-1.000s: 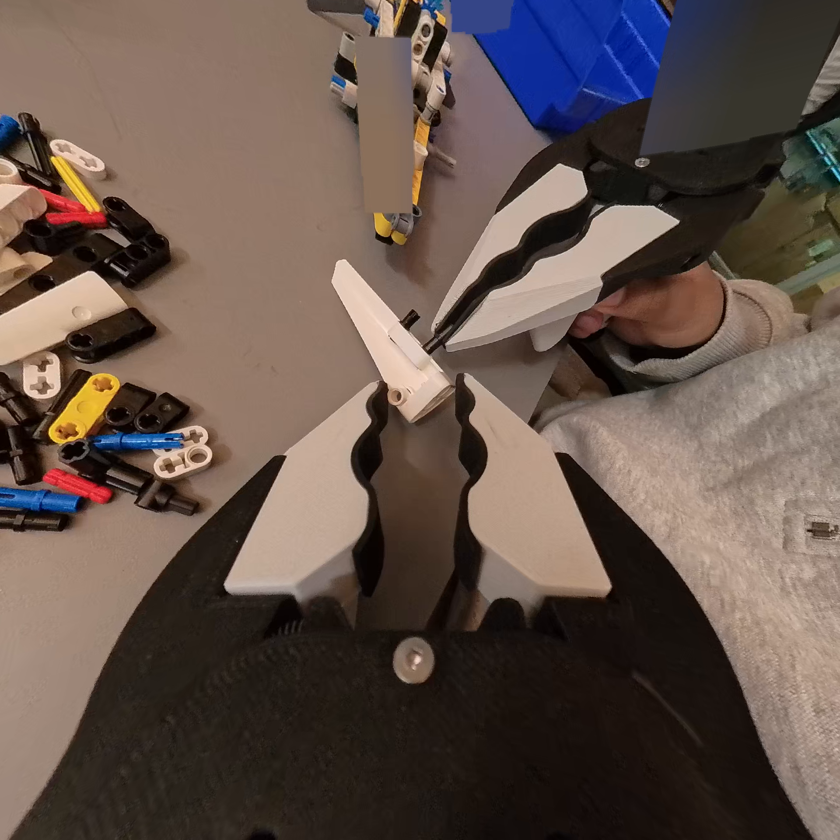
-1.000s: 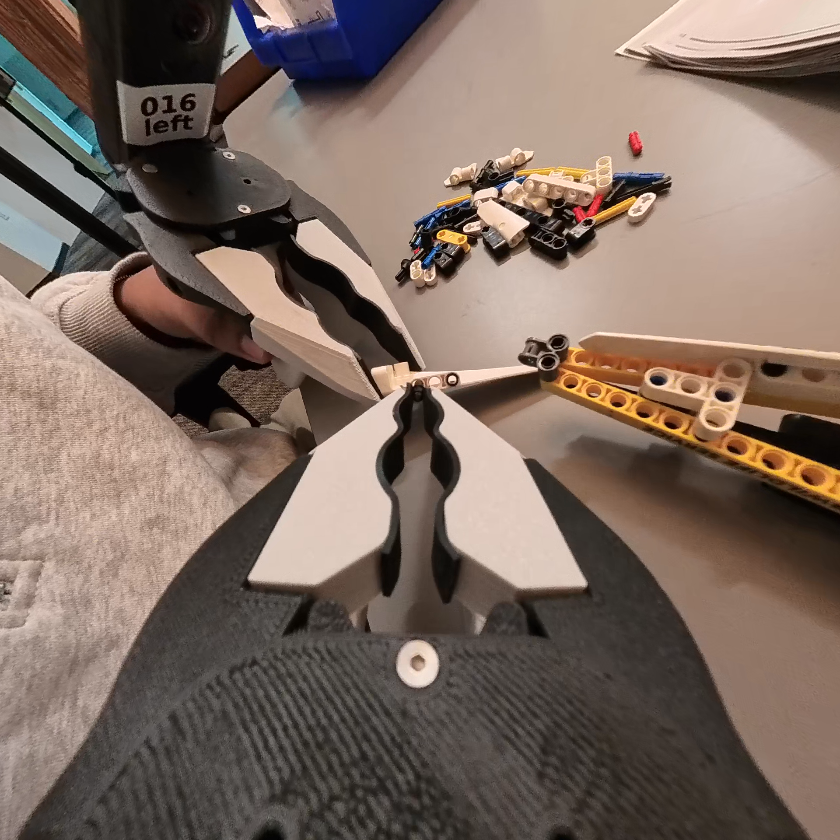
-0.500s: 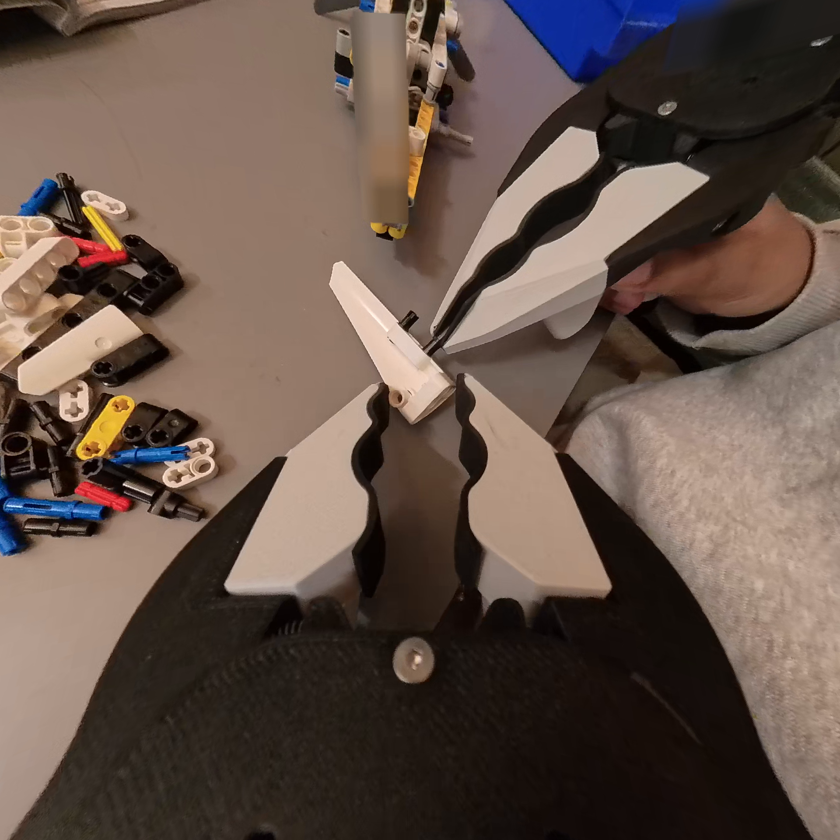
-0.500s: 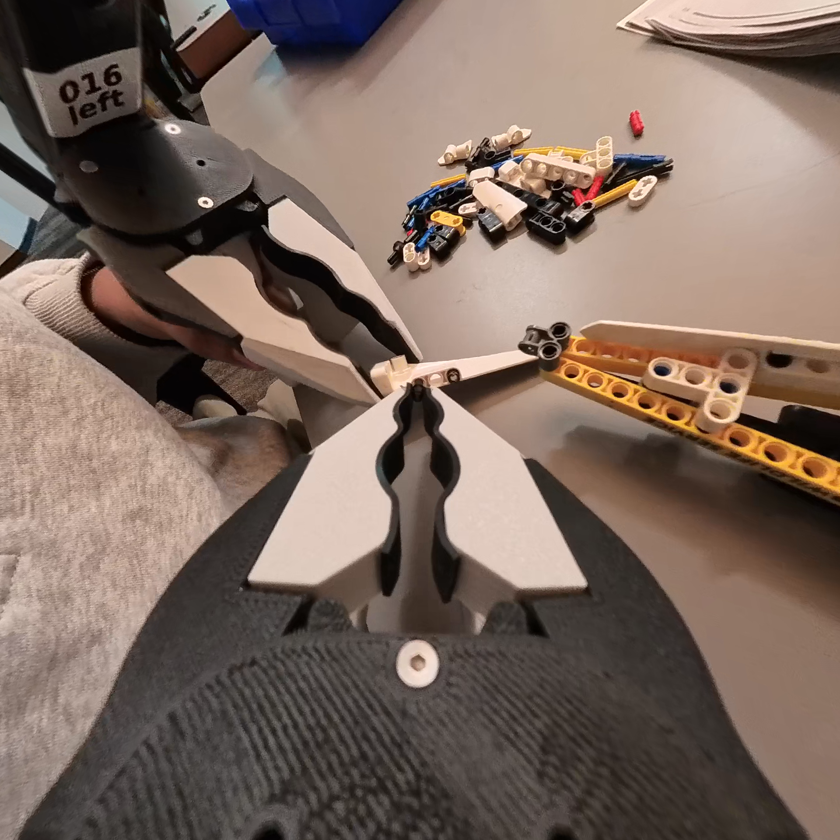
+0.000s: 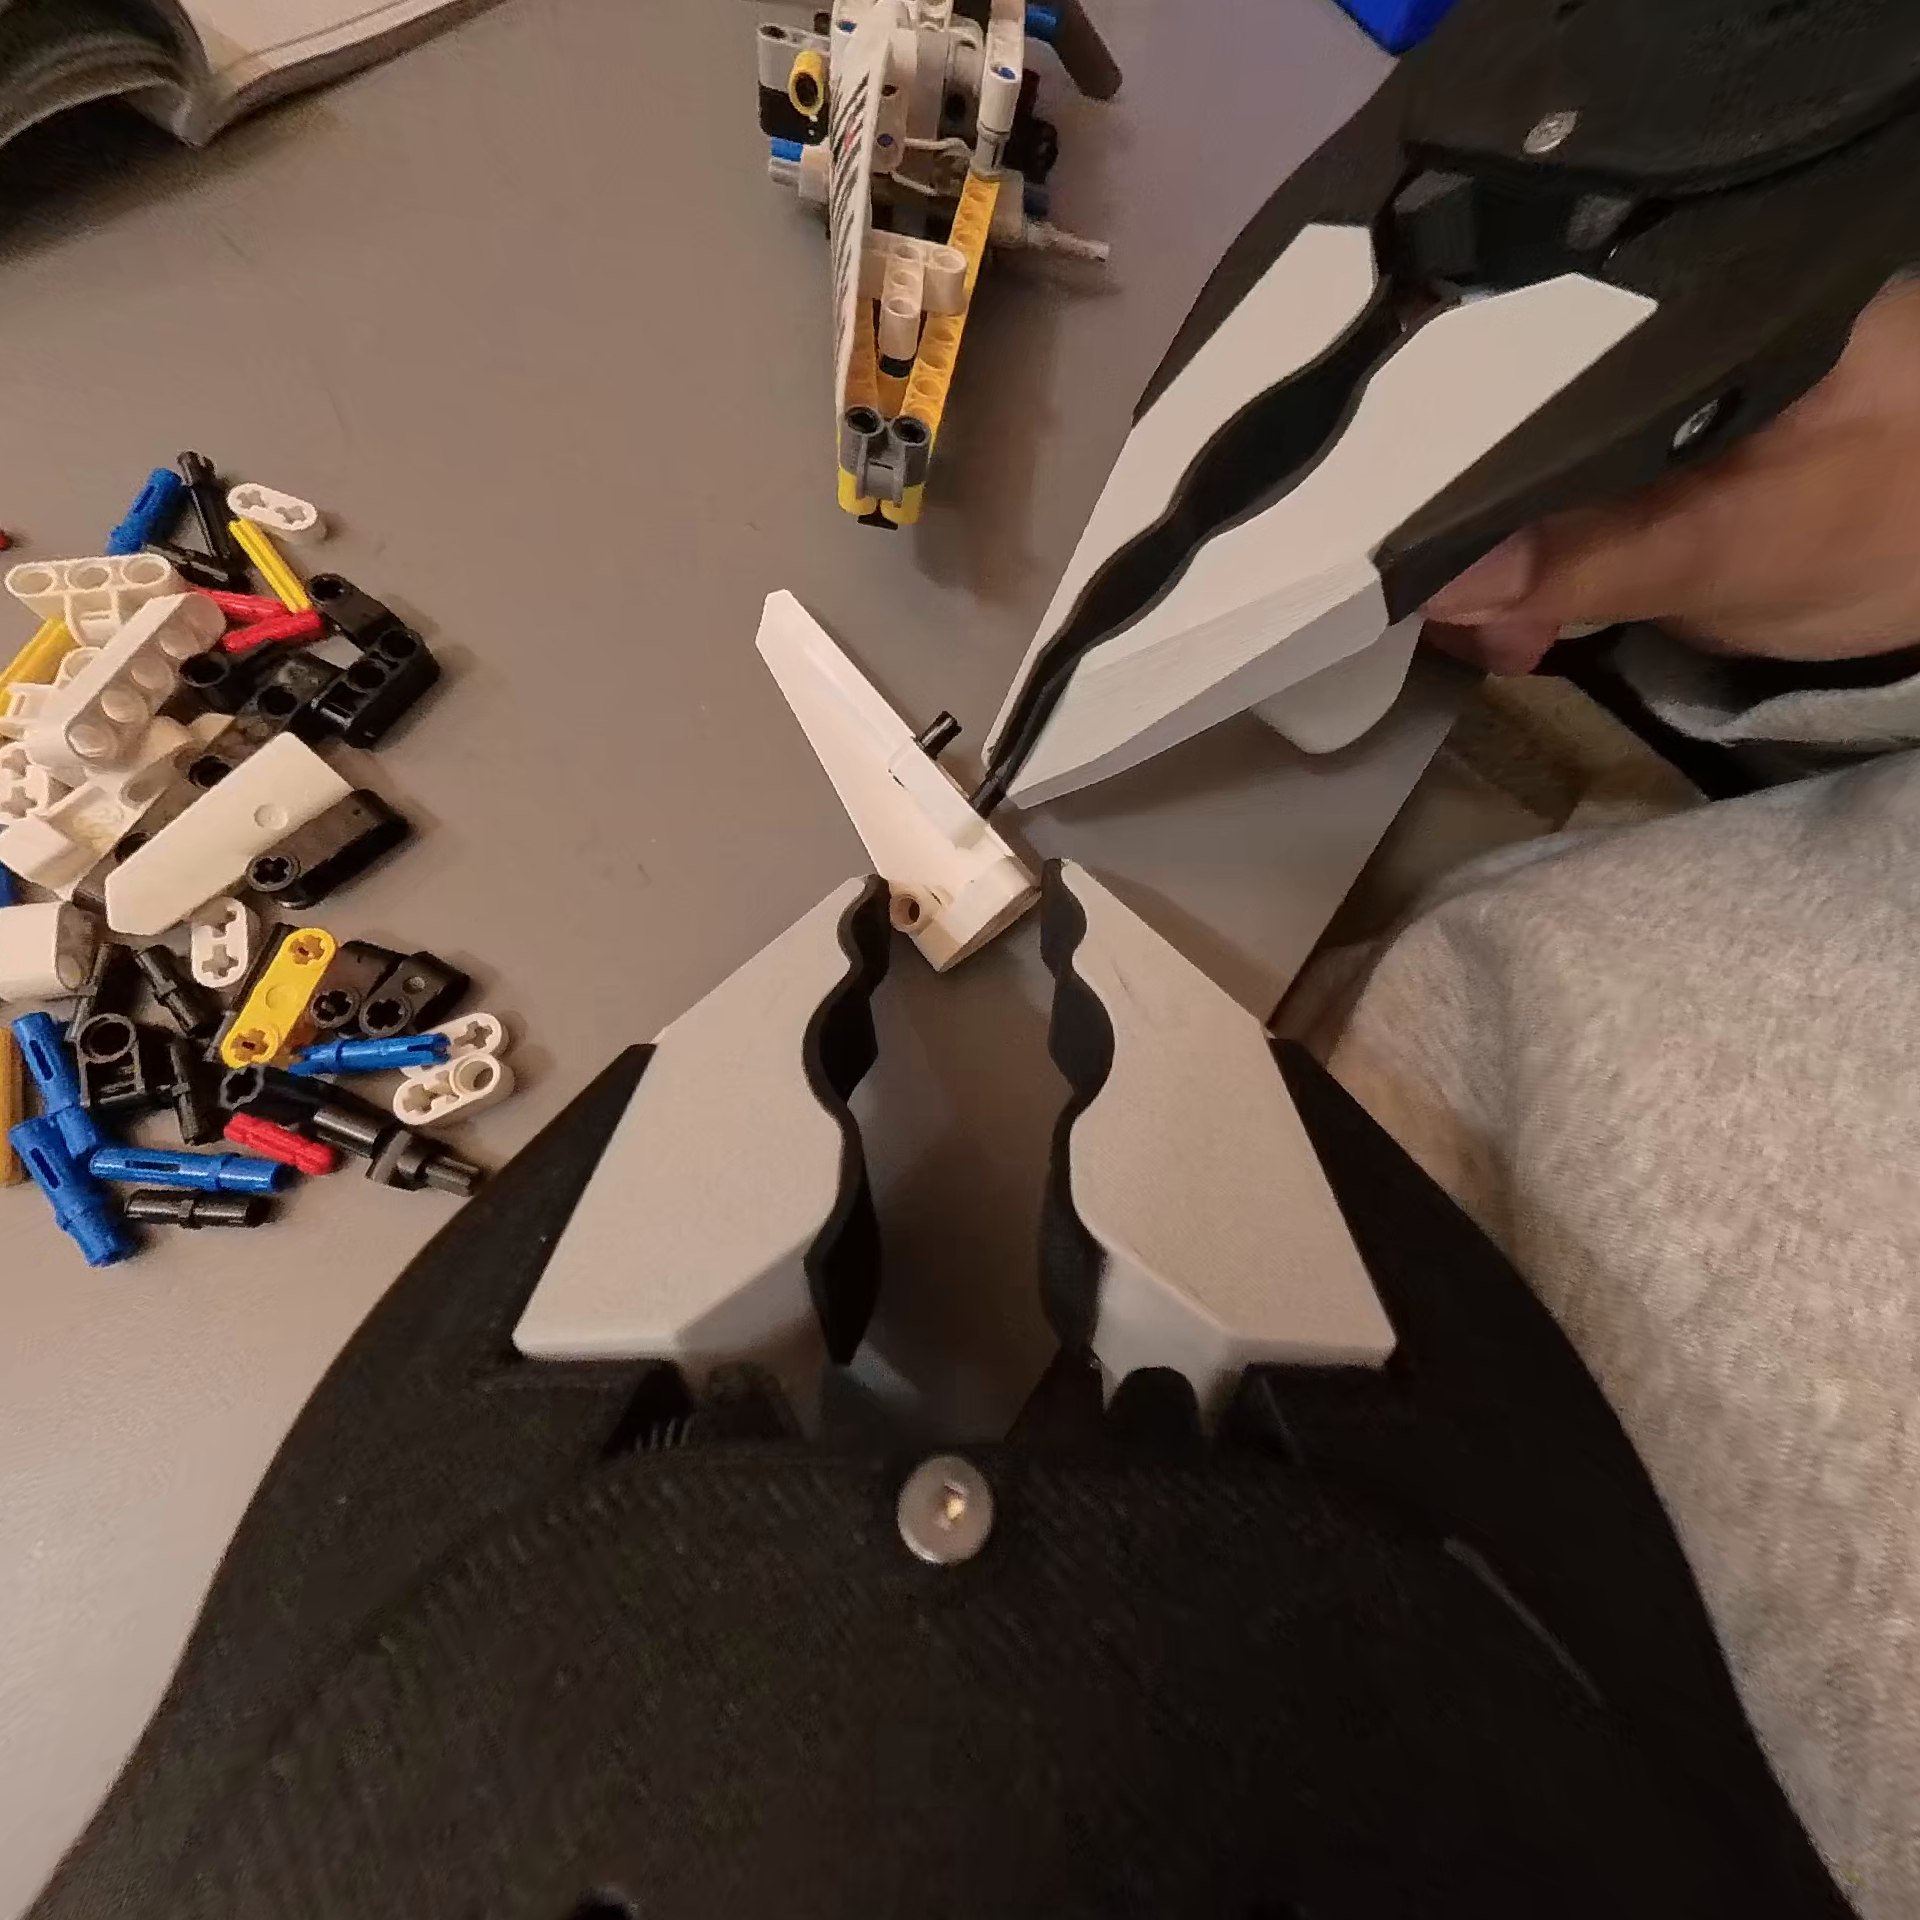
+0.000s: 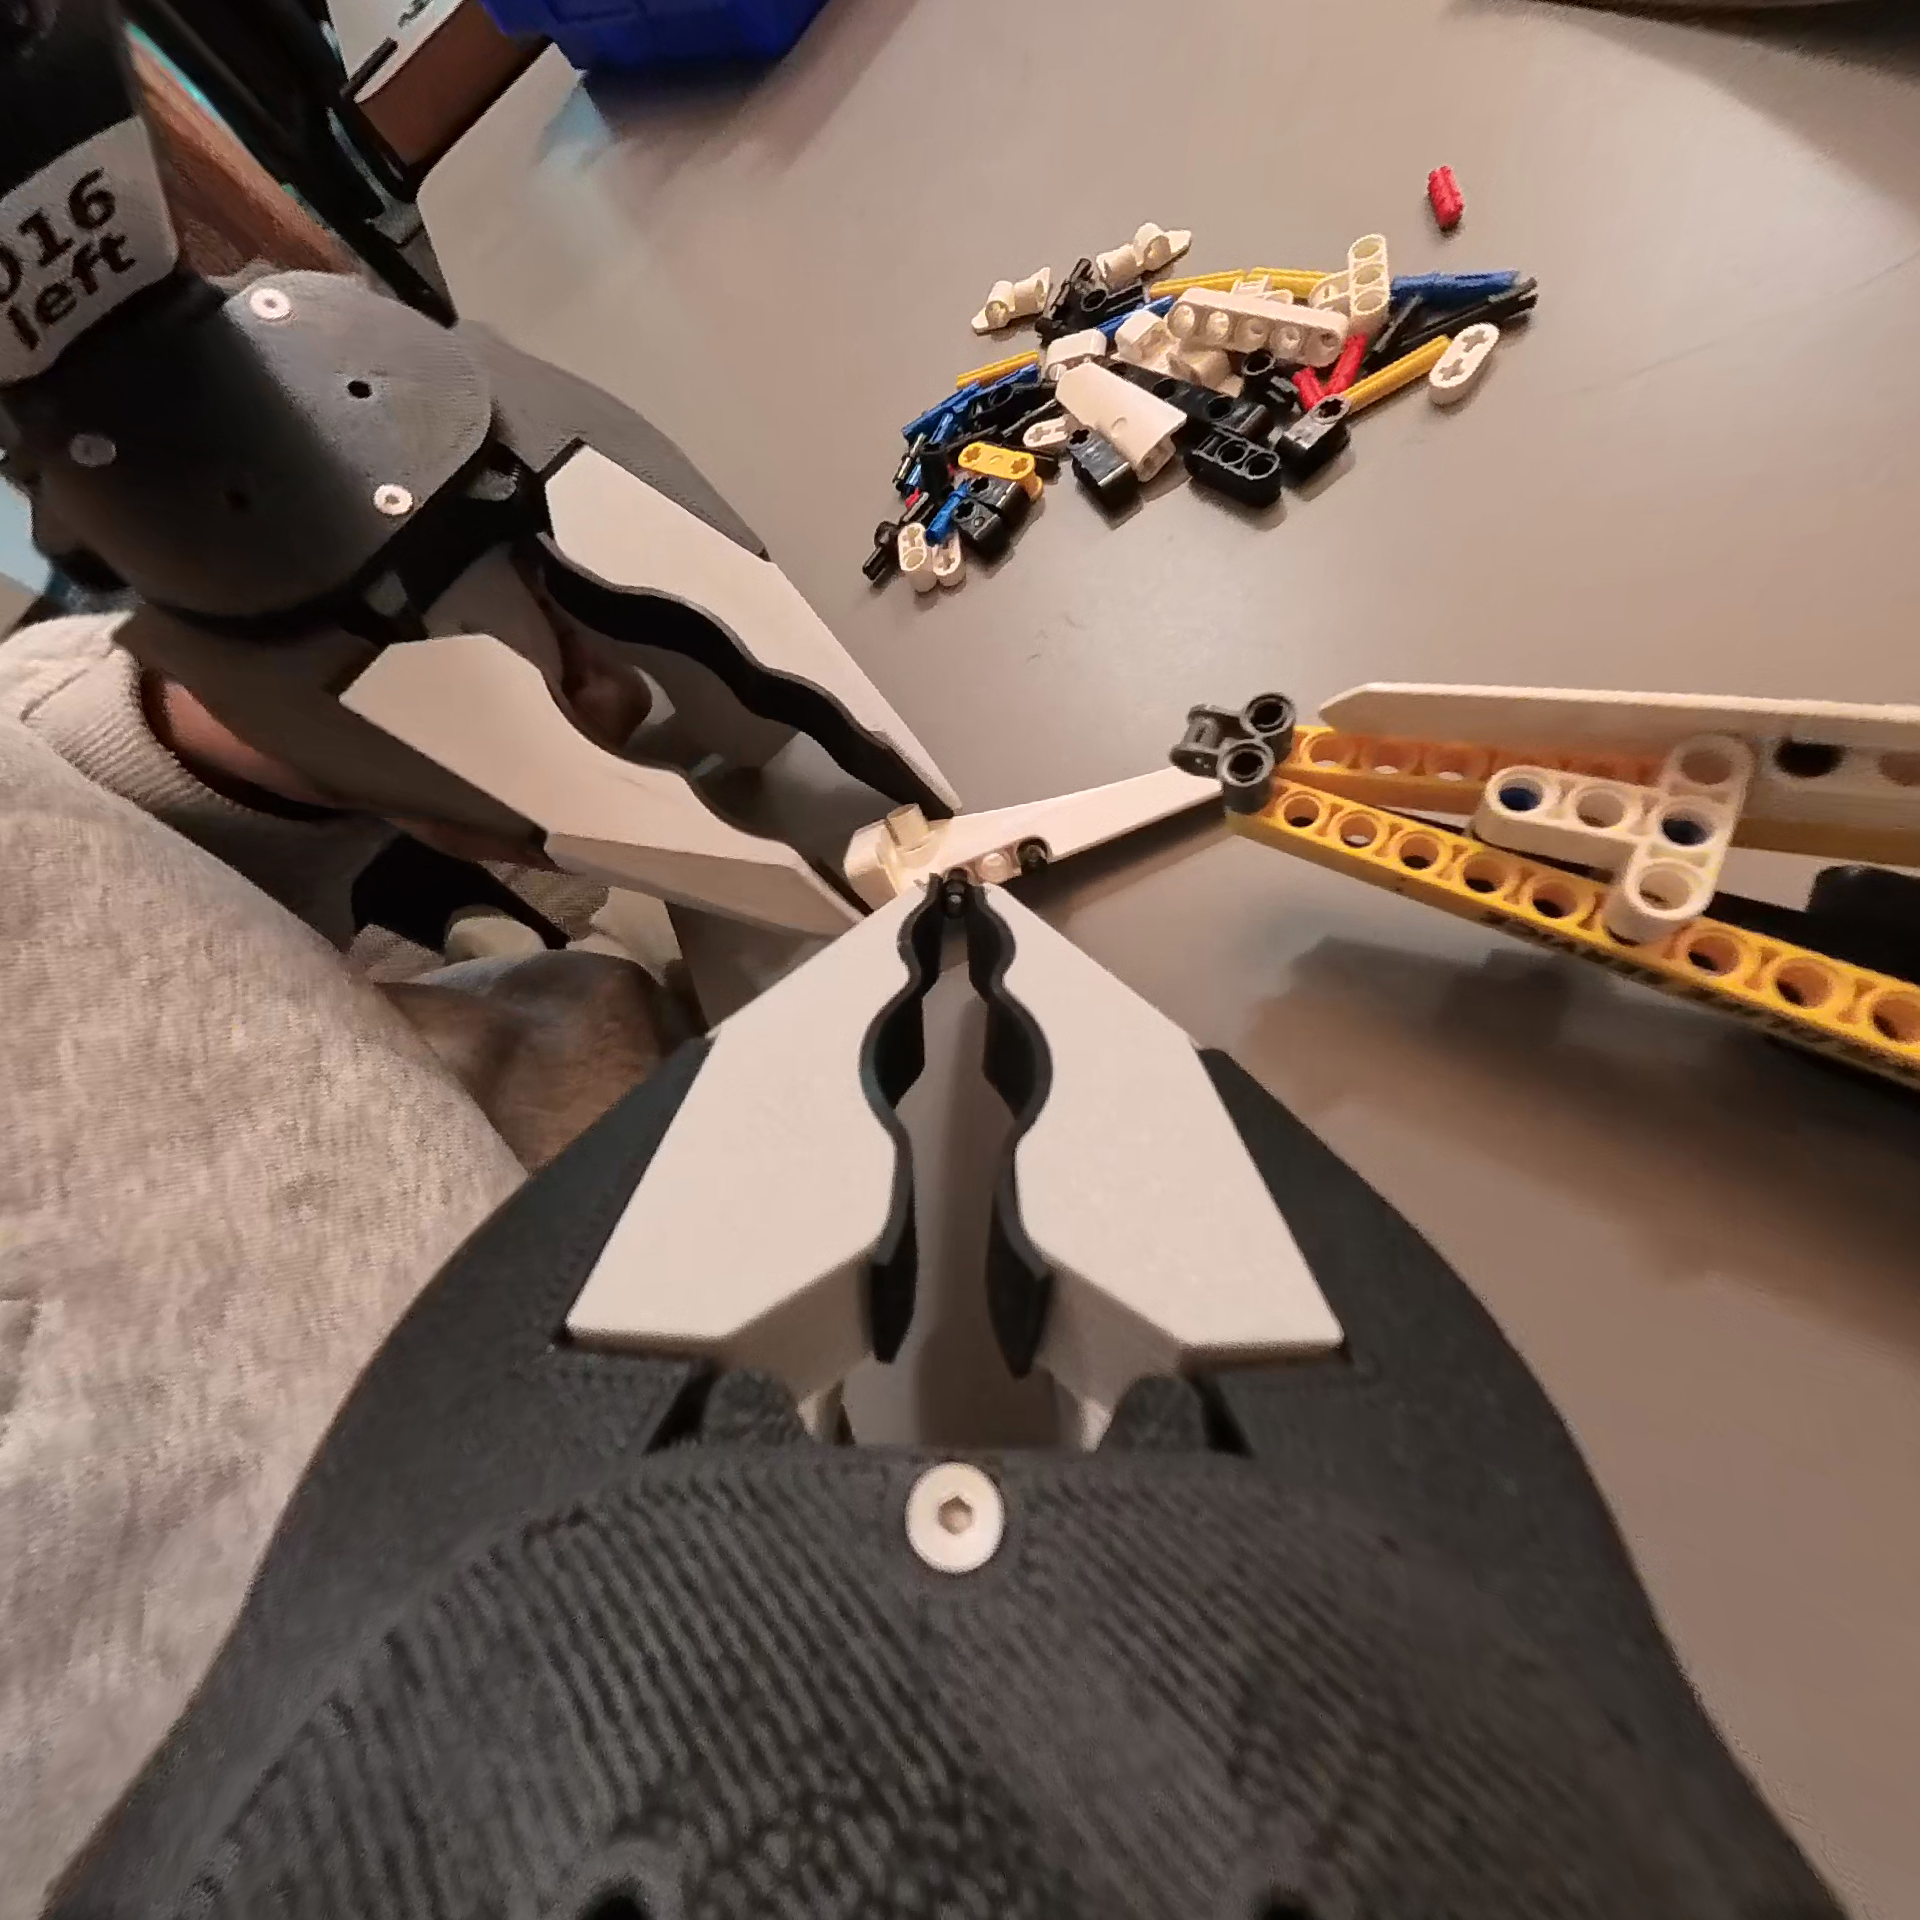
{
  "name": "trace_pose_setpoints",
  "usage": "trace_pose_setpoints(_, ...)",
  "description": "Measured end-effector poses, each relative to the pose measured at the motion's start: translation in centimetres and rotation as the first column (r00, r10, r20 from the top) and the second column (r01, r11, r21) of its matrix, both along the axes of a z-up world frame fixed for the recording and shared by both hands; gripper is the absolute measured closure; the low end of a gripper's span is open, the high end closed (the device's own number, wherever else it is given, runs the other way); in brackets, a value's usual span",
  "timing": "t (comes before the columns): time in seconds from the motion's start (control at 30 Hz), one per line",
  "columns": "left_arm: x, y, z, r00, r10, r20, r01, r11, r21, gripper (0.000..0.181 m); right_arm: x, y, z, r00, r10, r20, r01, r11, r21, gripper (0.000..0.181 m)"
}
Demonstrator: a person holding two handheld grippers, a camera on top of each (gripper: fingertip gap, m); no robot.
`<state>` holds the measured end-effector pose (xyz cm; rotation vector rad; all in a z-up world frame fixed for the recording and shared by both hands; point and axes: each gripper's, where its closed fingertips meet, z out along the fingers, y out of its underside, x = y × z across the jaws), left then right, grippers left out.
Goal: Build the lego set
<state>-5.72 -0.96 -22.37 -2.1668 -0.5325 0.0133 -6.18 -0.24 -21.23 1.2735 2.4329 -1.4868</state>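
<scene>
My left gripper is shut on the wide end of a white wing-shaped panel and holds it above the grey table. My right gripper is shut on a small black pin, whose tip touches the panel's side edge. A second black pin sticks out of the same edge. The panel also shows in the right wrist view, with its narrow tip by the half-built yellow and white model. That model lies farther back in the left wrist view.
A pile of loose black, white, blue, yellow and red pieces lies left of my left gripper; it also shows in the right wrist view. A lone red pin lies beyond it. A booklet lies far left. A person's grey sleeve is close on the right. Less than 4 cm separates the two grippers' tips.
Both grippers keep their holds. They have moved together with the panel and pin, so the pile and model now sit nearer in view. The pin stays at the panel's edge.
</scene>
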Motion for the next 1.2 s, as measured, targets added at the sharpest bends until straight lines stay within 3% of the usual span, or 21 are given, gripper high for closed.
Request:
trace_pose_setpoints(0.53, -0.23, 0.03, -0.04, 1.0, 0.017, -0.012, -0.017, 1.0, -0.008, 0.151, -0.25, 0.06, -0.08, 0.992, -0.099, 0.083, 0.106, 0.99, -0.088, 0.179)
trace_pose_setpoints(1.2, -0.33, 0.21, -0.28, 0.995, -0.013, -0.097, 0.008, 0.999, -0.047, 0.153, -0.24, 0.25, -0.46, 1.0, -0.011, 0.013, 0.01, 0.998, 0.062, 0.179)
